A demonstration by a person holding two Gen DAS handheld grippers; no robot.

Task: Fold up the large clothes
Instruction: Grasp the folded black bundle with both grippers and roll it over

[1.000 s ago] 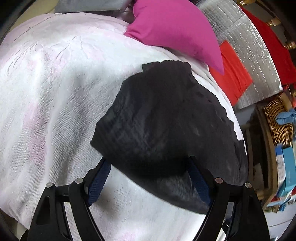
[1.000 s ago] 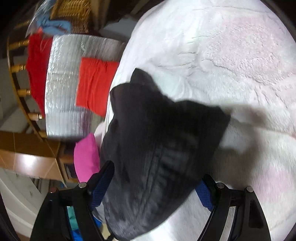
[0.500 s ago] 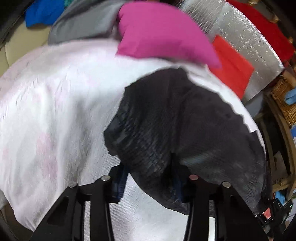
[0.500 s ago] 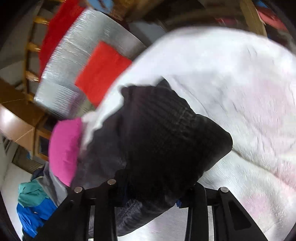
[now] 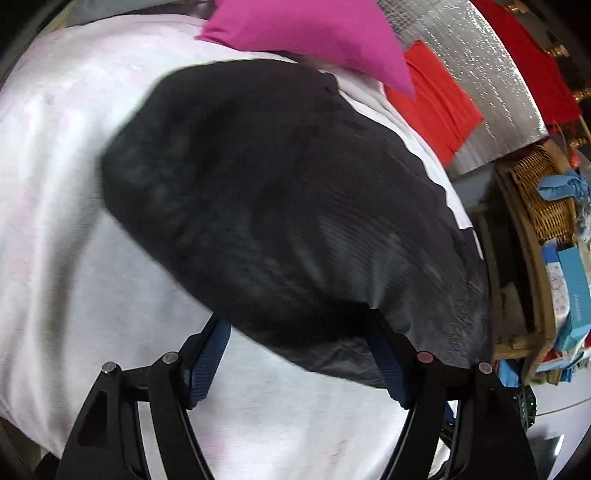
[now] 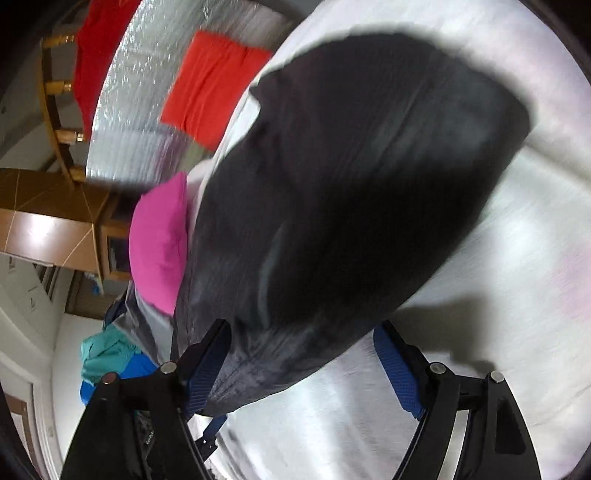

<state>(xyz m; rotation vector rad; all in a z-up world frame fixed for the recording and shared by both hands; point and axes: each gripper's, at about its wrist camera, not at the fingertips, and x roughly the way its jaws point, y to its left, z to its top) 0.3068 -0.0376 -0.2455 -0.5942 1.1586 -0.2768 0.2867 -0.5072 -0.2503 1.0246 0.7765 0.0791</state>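
Both grippers, clamped on the cloth half a second ago, now stand spread: left gripper (image 5: 299, 332) and right gripper (image 6: 306, 343) straddle the near edge of the folded black ribbed garment (image 5: 280, 192), lying on the white-pink textured bedspread (image 5: 62, 221) beside the magenta pillow (image 5: 314, 33).

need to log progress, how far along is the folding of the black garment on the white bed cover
Done: the black garment lies on the white cover as a compact, rounded bundle, apparently folded at least once. In hand: nothing is gripped; the left gripper and right gripper are both open at its near edge. Left: any last fold or tidying; blur hides how neat the edges are.
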